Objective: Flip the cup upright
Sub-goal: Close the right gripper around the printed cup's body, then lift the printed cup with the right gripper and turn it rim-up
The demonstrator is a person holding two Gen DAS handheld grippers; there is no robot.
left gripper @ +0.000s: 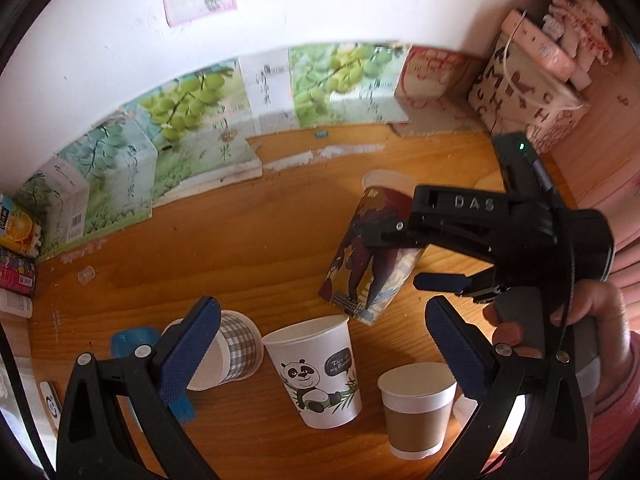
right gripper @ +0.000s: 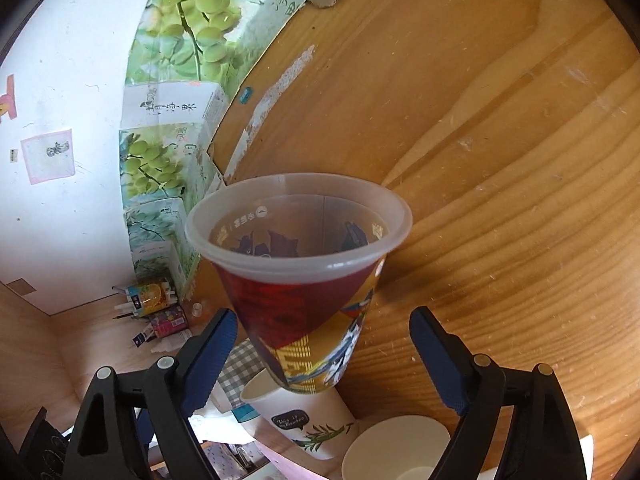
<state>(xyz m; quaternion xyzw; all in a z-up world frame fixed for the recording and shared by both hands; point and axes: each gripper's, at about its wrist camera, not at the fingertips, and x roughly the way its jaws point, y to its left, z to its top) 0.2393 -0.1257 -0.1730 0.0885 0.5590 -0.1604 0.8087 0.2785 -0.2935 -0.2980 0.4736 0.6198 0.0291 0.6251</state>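
Observation:
A tall plastic cup with a red and yellow print (left gripper: 370, 256) stands upright on the wooden table (left gripper: 248, 240), its clear rim (right gripper: 298, 220) up. My right gripper (right gripper: 324, 354) is open, one finger on each side of the cup and apart from it; in the left wrist view it (left gripper: 404, 258) reaches in from the right. My left gripper (left gripper: 316, 354) is open and empty, above the near cups. A checked cup (left gripper: 230, 350) lies on its side behind its left finger.
A white panda cup (left gripper: 320, 372) and a brown-sleeved cup (left gripper: 416, 408) stand upright near the front. Grape-print boxes (left gripper: 188, 136) line the back wall. A patterned bag (left gripper: 524, 92) stands at the back right. Juice cartons (left gripper: 18, 236) sit at the far left.

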